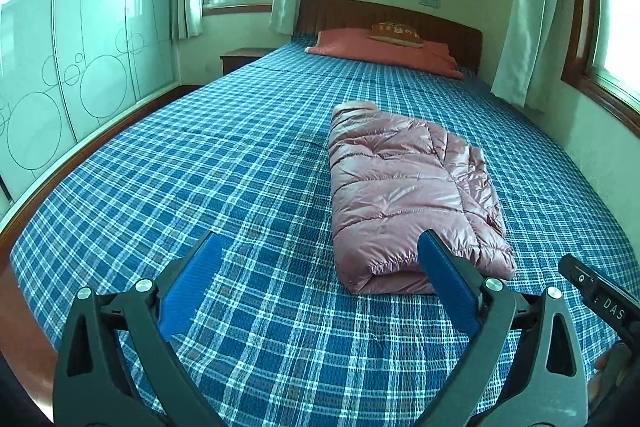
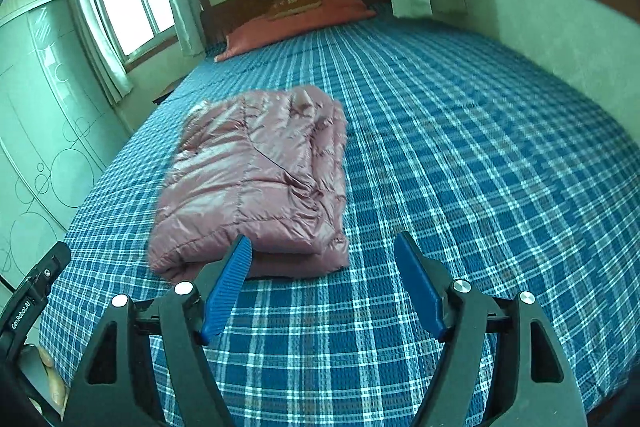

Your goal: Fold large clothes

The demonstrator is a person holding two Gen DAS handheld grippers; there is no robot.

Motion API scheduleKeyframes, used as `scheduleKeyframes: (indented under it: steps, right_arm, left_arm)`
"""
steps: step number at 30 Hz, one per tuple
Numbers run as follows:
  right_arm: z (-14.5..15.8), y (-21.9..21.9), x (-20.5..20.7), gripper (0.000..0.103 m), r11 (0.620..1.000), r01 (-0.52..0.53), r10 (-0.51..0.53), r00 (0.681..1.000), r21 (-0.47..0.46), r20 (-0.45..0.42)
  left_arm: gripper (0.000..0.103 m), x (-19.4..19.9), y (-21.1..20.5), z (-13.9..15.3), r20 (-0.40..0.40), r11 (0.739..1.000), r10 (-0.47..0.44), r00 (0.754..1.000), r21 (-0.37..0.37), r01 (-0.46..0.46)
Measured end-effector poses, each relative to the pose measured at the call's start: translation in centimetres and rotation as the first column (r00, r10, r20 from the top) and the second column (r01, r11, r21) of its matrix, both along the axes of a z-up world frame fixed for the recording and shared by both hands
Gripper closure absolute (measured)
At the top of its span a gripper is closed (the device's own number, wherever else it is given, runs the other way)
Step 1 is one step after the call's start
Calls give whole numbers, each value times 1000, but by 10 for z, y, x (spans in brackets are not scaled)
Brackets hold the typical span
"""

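Two hand-held grippers hover spread wide and empty: the left hand-held gripper (image 1: 320,259) and the right hand-held gripper (image 2: 322,259), both just short of the folded, shiny pink quilted down jacket (image 1: 404,195) lying on the blue plaid bed (image 1: 200,167). Its slick, puffy layers could spring apart or slide if nudged or pinched at one loose edge only.
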State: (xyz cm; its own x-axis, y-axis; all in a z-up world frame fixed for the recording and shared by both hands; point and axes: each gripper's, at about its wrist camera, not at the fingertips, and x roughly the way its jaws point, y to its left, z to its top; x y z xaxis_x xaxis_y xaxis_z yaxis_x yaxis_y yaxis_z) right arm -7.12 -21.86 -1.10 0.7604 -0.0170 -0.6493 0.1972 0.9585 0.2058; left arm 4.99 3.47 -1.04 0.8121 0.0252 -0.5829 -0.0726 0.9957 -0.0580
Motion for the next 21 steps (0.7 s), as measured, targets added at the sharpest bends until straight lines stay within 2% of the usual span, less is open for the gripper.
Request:
scheduleKeyframes:
  steps: [5, 15, 21]
  right_arm:
    - [19, 20, -4, 26, 997, -9, 13, 998, -74, 54]
    - [35, 32, -15, 26, 994, -28, 38, 995, -105, 89]
    - [38, 39, -19, 26, 993, -36, 47, 994, -113, 97]
  left_arm:
    - [4, -13, -2, 14, 34, 1000, 0, 999, 18, -1]
    - [4, -29, -9, 33, 74, 999, -12, 997, 50, 8]
    - [4, -31, -11, 34, 72, 999, -22, 997, 50, 19]
